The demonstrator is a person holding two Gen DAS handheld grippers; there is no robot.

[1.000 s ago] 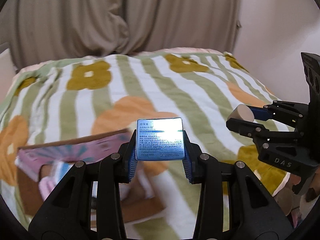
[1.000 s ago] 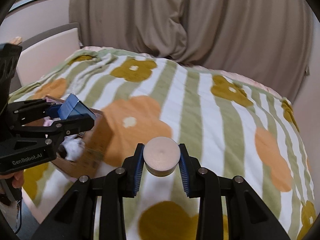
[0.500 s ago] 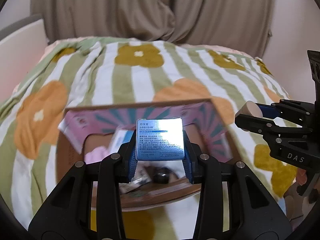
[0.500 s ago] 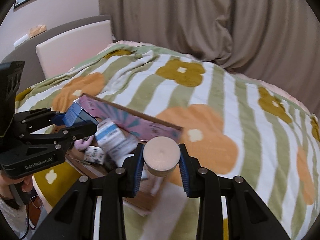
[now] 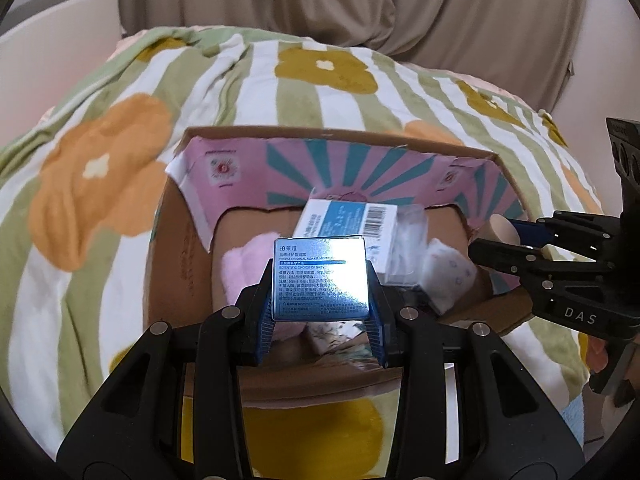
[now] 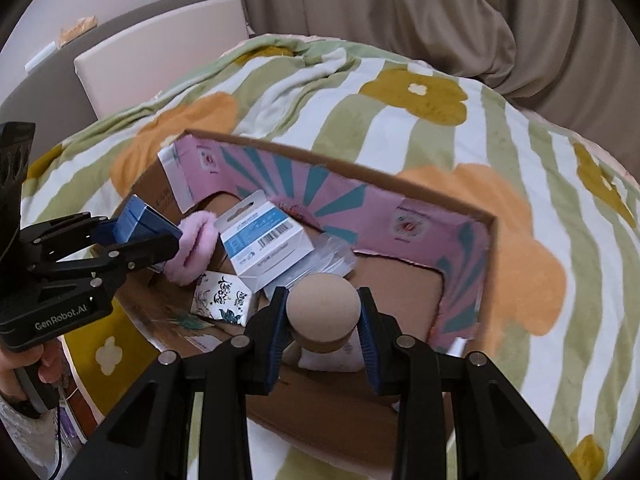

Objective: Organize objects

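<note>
Holding one item in each claw, we hover over the open carton (image 5: 192, 280) on the bed (image 5: 100, 184). Our left claw (image 5: 320, 300) is clamped on a small blue box (image 5: 320, 276), pads pressed on its two side faces, printed panel toward the camera. Our right claw (image 6: 322, 322) is pinched on a round beige jar (image 6: 322, 308), gripped across its sides with the flat lid facing up.

Inside the carton lie a white-and-blue box (image 6: 264, 240), a pink fluffy thing (image 6: 196, 248), a patterned packet (image 6: 222, 298) and some clear wrapping; what the last holds we cannot tell.

We judge the blue box to be light, thin card: stiff enough at its edges, yet its glossy faces look slick and would dent under a hard squeeze. The side faces near the middle, where we have it, seem the right hold. The jar looks stiffer and somewhat heavier, and its curved wall gives the pads only narrow contact, so it could twist or slip if tilted; a grip straight across the widest part seems best.

Both items appear bound for the carton. The free floor at its right looks suited to the jar, while the box could rest near the pink thing.
</note>
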